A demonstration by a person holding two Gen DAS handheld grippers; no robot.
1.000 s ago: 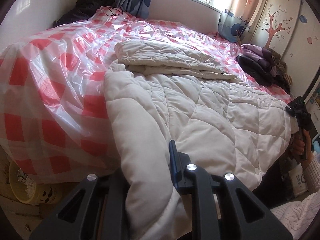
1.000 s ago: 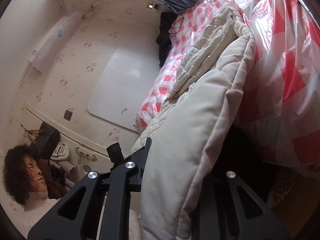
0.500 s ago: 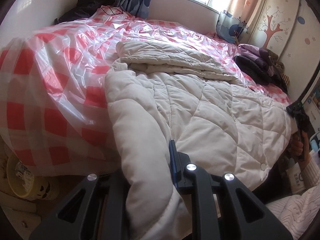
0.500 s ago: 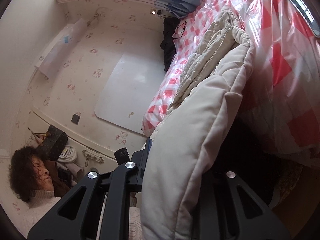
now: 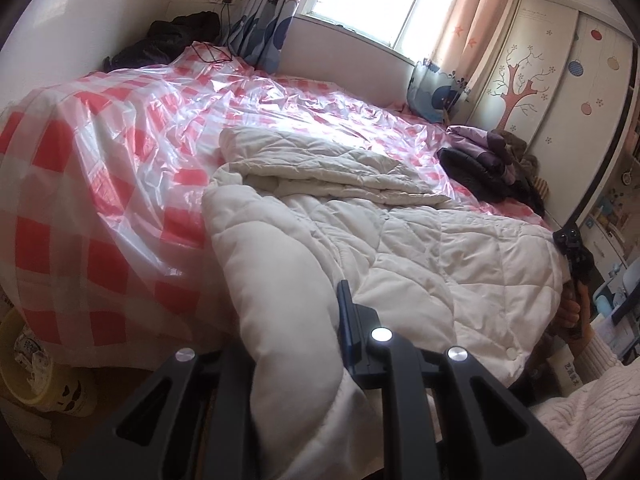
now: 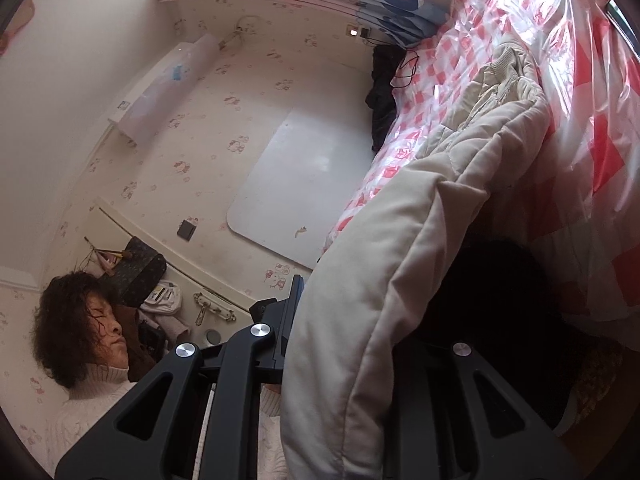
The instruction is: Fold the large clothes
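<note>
A large cream quilted coat (image 5: 420,248) lies spread on a bed under a red-and-white checked plastic sheet (image 5: 100,152). Its far part is folded over itself. My left gripper (image 5: 292,344) is shut on the thick near edge of the coat, which bulges up between its fingers. At the right rim of the left wrist view, a hand holds my right gripper (image 5: 574,248) at the coat's other near corner. In the right wrist view the right gripper (image 6: 352,360) is shut on the padded coat (image 6: 440,220) edge, which hangs off the bedside.
A pile of dark and purple clothes (image 5: 492,164) sits on the bed's far right. Black clothing (image 5: 168,40) lies at the far left corner by the wall. A yellow bucket (image 5: 44,372) stands on the floor at left. The person (image 6: 80,340) in a white sweater is close behind the grippers.
Both grippers have risen a little with the coat's near edge still held. The left view now tilts higher and shows more of the window and wall.
</note>
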